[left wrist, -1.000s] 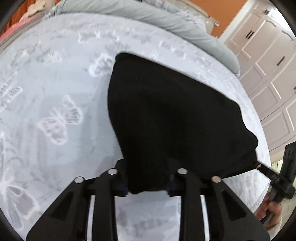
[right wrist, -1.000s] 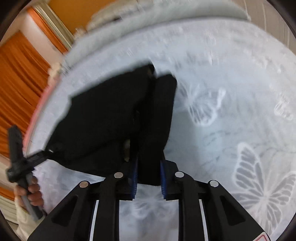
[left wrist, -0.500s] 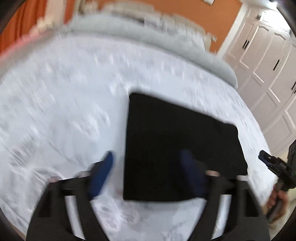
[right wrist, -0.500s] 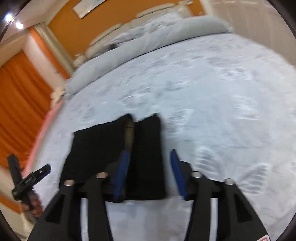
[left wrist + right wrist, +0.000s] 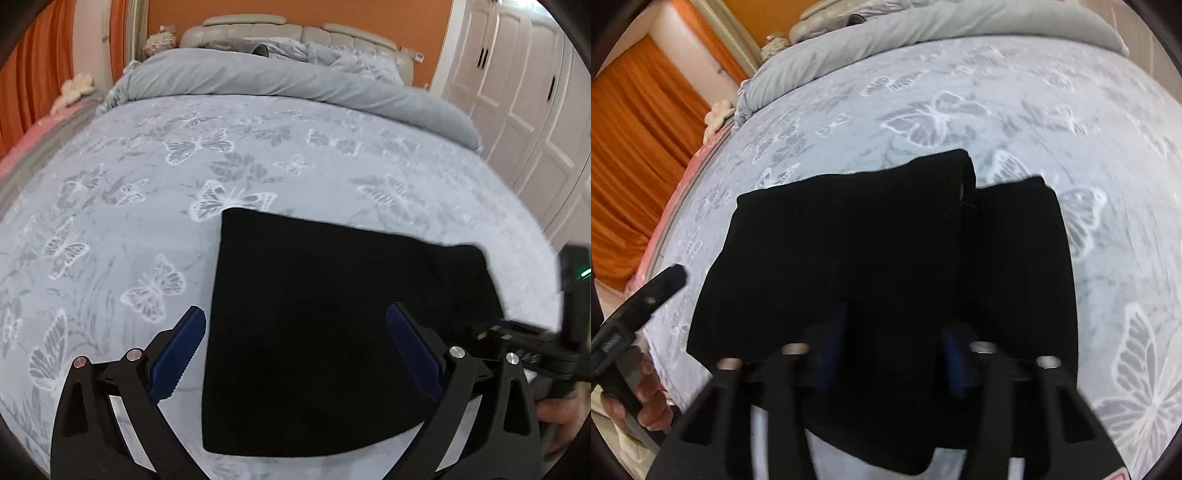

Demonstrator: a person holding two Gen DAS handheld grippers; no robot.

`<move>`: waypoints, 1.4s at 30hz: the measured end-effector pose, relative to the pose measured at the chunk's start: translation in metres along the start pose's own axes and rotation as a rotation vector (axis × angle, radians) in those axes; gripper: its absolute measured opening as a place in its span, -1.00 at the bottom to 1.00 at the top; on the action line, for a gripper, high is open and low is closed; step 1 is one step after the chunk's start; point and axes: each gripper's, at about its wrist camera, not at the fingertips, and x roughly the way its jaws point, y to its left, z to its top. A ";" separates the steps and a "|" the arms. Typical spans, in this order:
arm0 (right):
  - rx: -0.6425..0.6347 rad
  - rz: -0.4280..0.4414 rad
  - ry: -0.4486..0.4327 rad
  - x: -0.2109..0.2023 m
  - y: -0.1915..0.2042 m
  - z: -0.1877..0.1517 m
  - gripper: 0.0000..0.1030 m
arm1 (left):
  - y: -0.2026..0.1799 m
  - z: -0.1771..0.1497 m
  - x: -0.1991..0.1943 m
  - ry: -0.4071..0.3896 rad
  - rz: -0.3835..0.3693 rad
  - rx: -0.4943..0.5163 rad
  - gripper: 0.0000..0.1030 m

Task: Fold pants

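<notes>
Now black pants [image 5: 886, 258] lie between the closing right tool [image 5: 890, 354].

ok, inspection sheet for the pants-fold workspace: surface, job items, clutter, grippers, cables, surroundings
Surface: bed with butterfly-print cover, flat.
Job's things: black pants, folded into a compact stack, lying on the cover.
Clutter: rolled grey duvet at the head end; soft toy by the far edge.
Grippers: left gripper jaws opening, spread wide above the pants, no grip; right gripper jaws closing, pants fabric between them.
Cables: nothing seen.
Surroundings: orange curtains, white wardrobe doors, padded headboard.
</notes>
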 end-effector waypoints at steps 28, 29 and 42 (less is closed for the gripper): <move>0.017 -0.058 -0.151 -0.032 -0.002 0.059 -0.73 | -0.014 -0.018 0.025 0.056 0.111 0.125 0.88; -0.020 -0.057 -0.169 -0.034 0.006 0.063 -0.73 | -0.012 -0.017 0.025 0.060 0.111 0.114 0.88; -0.096 0.000 -0.113 0.016 0.053 0.082 -0.78 | 0.026 -0.008 0.014 0.052 0.146 0.022 0.88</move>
